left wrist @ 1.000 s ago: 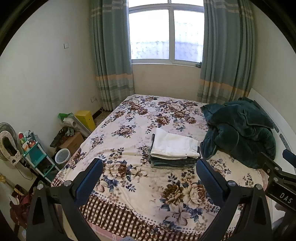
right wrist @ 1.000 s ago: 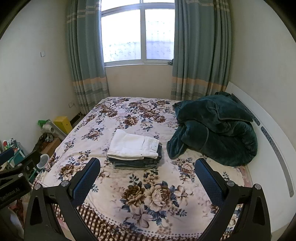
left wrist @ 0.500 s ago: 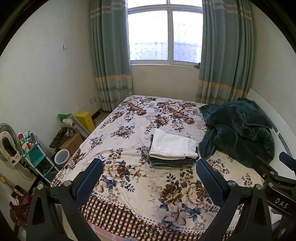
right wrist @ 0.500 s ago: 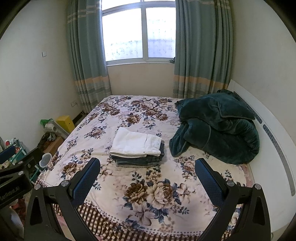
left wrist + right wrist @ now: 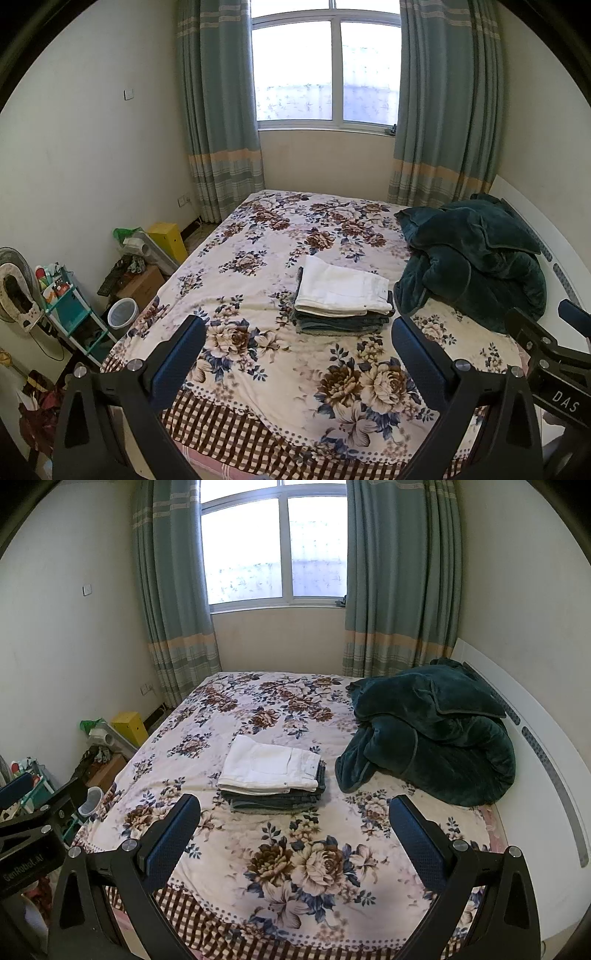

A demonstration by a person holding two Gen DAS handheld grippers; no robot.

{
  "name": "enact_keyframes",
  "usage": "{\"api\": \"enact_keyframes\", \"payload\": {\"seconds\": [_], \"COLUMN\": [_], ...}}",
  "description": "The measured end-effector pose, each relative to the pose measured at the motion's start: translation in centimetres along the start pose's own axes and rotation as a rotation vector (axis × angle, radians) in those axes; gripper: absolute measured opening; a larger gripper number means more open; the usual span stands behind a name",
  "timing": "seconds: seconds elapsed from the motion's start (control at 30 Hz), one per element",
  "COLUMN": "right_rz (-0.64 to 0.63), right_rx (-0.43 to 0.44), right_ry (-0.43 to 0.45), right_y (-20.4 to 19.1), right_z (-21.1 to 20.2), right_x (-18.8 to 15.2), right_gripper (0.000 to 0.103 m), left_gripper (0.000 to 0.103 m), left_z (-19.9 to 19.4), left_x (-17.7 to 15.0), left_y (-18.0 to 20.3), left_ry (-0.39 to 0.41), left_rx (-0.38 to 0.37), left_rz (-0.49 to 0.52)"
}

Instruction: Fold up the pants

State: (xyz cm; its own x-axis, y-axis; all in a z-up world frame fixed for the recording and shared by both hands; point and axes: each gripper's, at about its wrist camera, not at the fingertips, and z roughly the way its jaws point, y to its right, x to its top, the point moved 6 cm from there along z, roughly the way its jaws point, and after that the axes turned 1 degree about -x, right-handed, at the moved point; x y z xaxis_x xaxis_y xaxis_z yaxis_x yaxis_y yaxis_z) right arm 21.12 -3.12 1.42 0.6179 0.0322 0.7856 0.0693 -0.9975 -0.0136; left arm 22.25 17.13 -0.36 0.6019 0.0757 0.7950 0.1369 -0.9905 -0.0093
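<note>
A folded pair of white pants [image 5: 341, 290] lies on top of a stack of folded dark jeans [image 5: 340, 323] in the middle of the floral bed [image 5: 258, 295]. The white pants [image 5: 269, 766] and the jeans stack [image 5: 273, 801] also show in the right wrist view. My left gripper [image 5: 297, 332] is open and empty, held back above the foot of the bed. My right gripper [image 5: 293, 810] is open and empty, also well short of the stack. The right gripper's body shows at the right edge of the left wrist view.
A crumpled dark green blanket [image 5: 428, 731] lies at the bed's right side against the white headboard [image 5: 546, 760]. Left of the bed stand a yellow box [image 5: 168, 240], a cardboard box [image 5: 142, 288], a white bin [image 5: 122, 314], a teal shelf [image 5: 70, 310] and a fan [image 5: 14, 288].
Both grippers have drawn back slightly from the bed and stay open. The stack of pants has not moved.
</note>
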Motion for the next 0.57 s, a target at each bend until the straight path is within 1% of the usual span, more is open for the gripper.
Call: {"api": "enact_keyframes", "payload": {"seconds": [0.57], "right_rz": [0.004], "right_rx": [-0.001], "right_ry": [0.003], "right_y": [0.0], "right_z": [-0.6], "right_x": [-0.3], "right_gripper": [0.103], "left_gripper": [0.103], "left_z": [0.09], "left_x": [-0.02], "left_y": [0.18], "left_ry": [0.0], "left_rx": [-0.003], "left_rz": [0.001]}}
